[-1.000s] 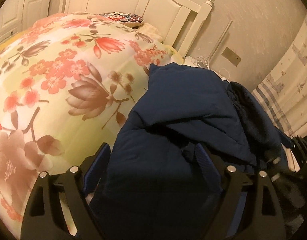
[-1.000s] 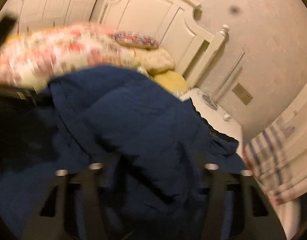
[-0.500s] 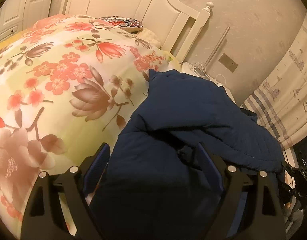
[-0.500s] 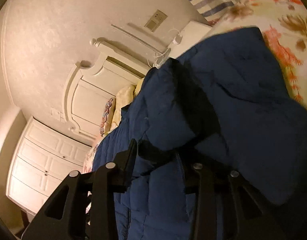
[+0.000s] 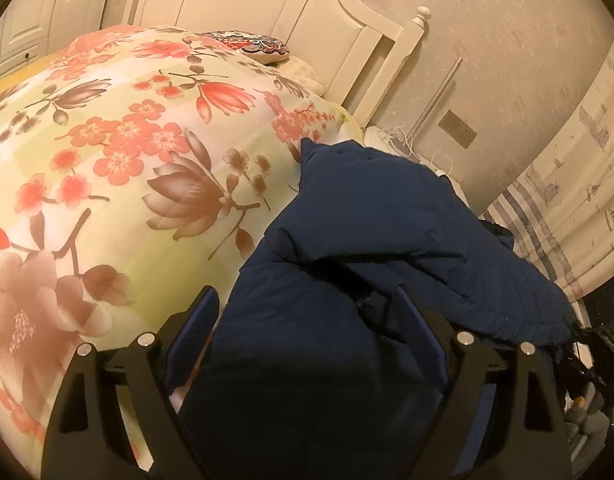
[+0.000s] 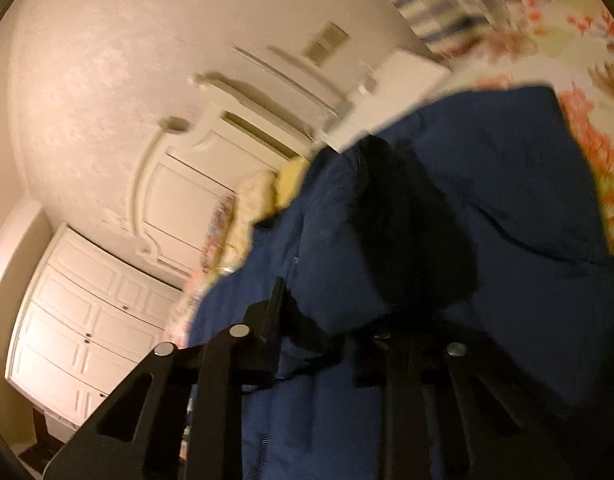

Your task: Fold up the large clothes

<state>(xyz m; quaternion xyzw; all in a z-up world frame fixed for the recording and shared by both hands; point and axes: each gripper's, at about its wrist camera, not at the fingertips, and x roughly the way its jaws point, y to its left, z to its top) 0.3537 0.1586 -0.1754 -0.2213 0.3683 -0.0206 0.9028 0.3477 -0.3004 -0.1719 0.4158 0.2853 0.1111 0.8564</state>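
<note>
The room has a warm yellow light. A bed [image 5: 119,184] wears a cover with big pink and brown flowers. A small patterned pillow [image 5: 249,46] lies near the white headboard [image 5: 267,4]. The wall [image 5: 507,40] is pale and blotchy, with a switch plate [image 5: 457,129]. A striped curtain [image 5: 567,208] hangs at the right. White cupboard doors [image 6: 87,328] stand beside the bed.
</note>
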